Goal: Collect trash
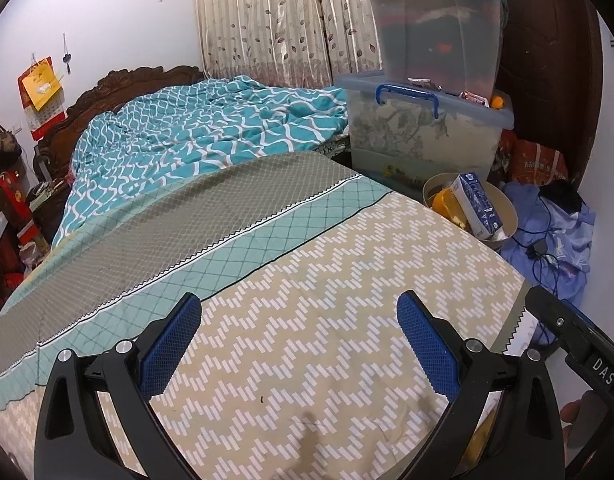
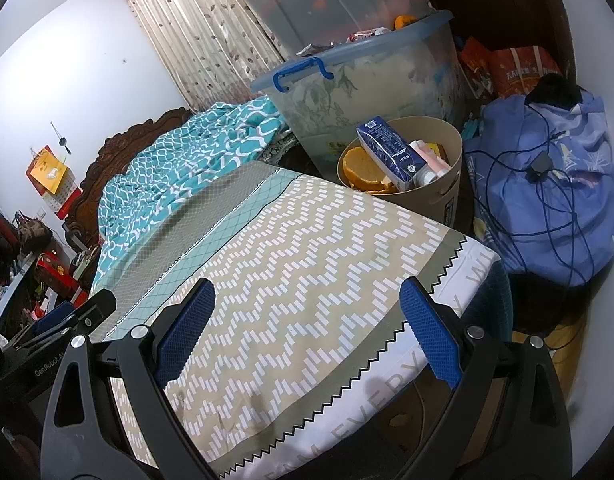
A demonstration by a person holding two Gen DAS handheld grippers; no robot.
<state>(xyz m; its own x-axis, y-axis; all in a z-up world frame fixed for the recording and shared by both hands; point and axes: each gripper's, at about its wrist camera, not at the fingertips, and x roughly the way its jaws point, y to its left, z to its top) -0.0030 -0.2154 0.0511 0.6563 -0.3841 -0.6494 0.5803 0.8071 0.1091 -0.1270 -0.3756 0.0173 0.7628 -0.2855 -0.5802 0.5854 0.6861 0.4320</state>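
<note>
A beige round bin (image 2: 451, 184) stands beside the far right corner of the bed and also shows in the left wrist view (image 1: 507, 204). In it lie a blue and white carton (image 2: 391, 152), orange peel (image 2: 361, 168) and a pink and white tube (image 2: 427, 160). The carton (image 1: 477, 204) and peel (image 1: 445, 202) show in the left wrist view too. My left gripper (image 1: 299, 332) is open and empty over the zigzag bedsheet (image 1: 327, 320). My right gripper (image 2: 307, 320) is open and empty over the same sheet (image 2: 307, 240), near the bed's corner.
Two stacked clear storage boxes (image 1: 423, 128) stand behind the bin. A blue cloth bundle (image 2: 547, 184) with a black cable lies to the bin's right. A teal quilt (image 1: 195, 136) is heaped at the head of the bed. Red boxes and bags (image 1: 11, 208) crowd the left side.
</note>
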